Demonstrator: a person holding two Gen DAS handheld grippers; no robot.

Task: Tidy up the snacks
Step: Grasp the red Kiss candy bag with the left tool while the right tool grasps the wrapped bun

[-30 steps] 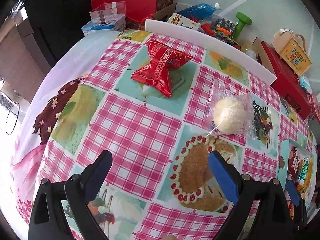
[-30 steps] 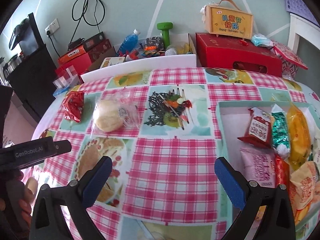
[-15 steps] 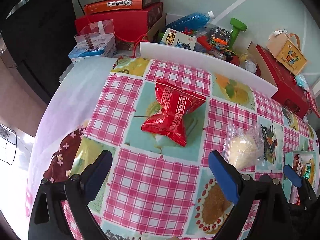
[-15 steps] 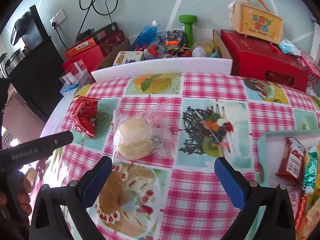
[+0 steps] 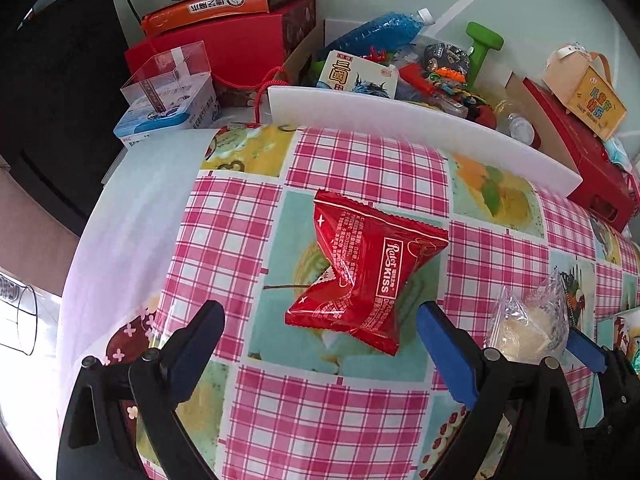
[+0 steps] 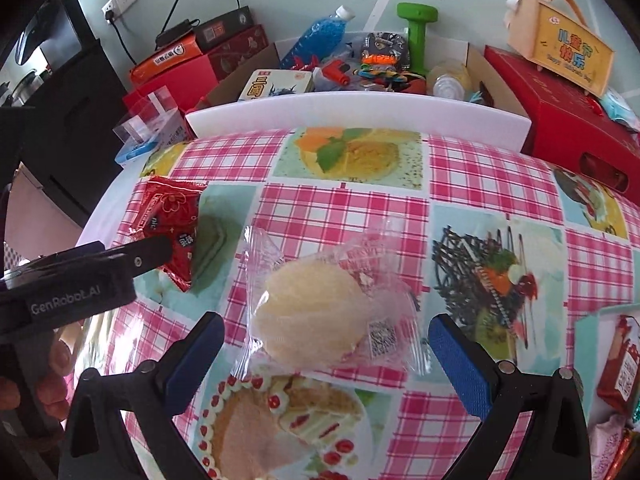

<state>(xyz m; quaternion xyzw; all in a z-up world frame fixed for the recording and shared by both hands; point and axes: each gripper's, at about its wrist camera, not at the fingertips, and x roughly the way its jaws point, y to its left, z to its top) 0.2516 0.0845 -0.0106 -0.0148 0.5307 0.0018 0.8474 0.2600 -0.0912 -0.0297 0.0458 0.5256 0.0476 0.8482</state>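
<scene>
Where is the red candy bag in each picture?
Left wrist view: the red candy bag lies in the middle of the picture, just ahead of the open left gripper.
Right wrist view: the same bag lies at the far left, partly behind the left gripper's black fingers.
Shared landmark: the bun in a clear wrapper lies beside it in both.

Over the last second I have brought my left gripper (image 5: 320, 340) forward across the bench (image 5: 320, 420) toward the red packet (image 5: 366, 268); it used to lie well ahead at 12 o'clock and now sits just ahead between my open jaws. My right gripper (image 6: 326, 350) has swung toward 9 o'clock, from bare cloth to the bun (image 6: 316, 312), which now lies between its spread jaws.
</scene>
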